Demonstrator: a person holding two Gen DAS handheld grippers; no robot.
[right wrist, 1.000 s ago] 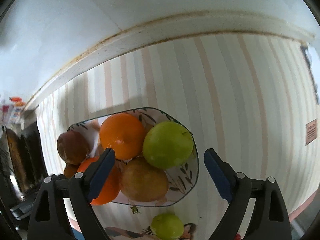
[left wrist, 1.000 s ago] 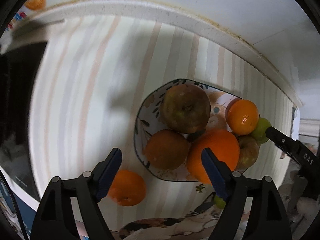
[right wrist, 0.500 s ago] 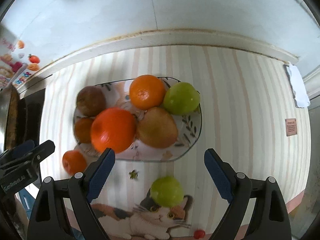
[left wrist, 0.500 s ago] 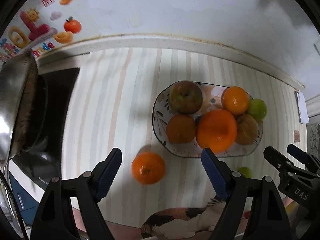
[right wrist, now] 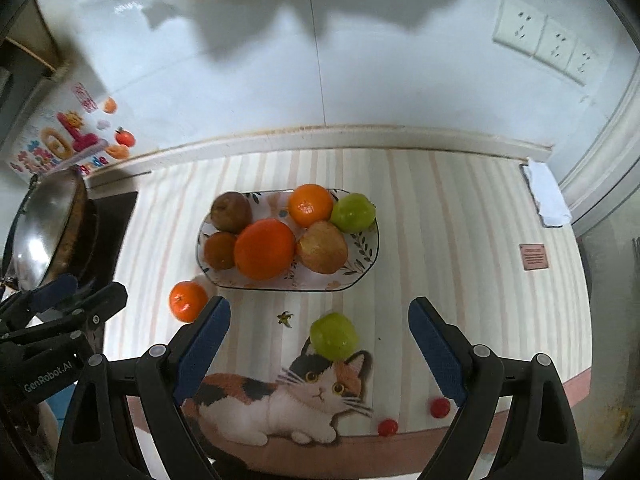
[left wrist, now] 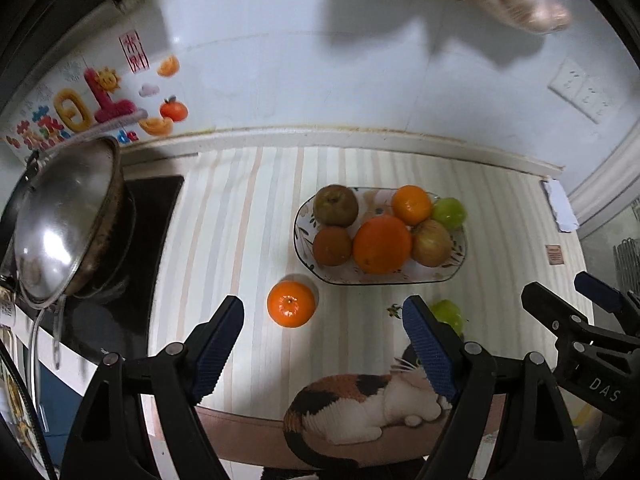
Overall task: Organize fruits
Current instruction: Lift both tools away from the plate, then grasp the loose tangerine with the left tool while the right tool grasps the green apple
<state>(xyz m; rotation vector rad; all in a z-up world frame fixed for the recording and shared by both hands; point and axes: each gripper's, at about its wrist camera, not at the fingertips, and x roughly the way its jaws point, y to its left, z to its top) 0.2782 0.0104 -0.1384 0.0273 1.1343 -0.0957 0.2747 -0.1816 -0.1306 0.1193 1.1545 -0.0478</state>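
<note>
Left gripper and right gripper hover above the counter, both spread wide and holding nothing. Patterned plate carries six fruits, among them a large orange and a green apple. Small orange lies just beside the plate's near-left rim; loose green apple rests near it on the cat-print mat. Wok stands well apart, left.

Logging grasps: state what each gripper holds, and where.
Nothing. Left gripper and right gripper are both open and empty; the orange and green apple lie loose on the mat.
</note>
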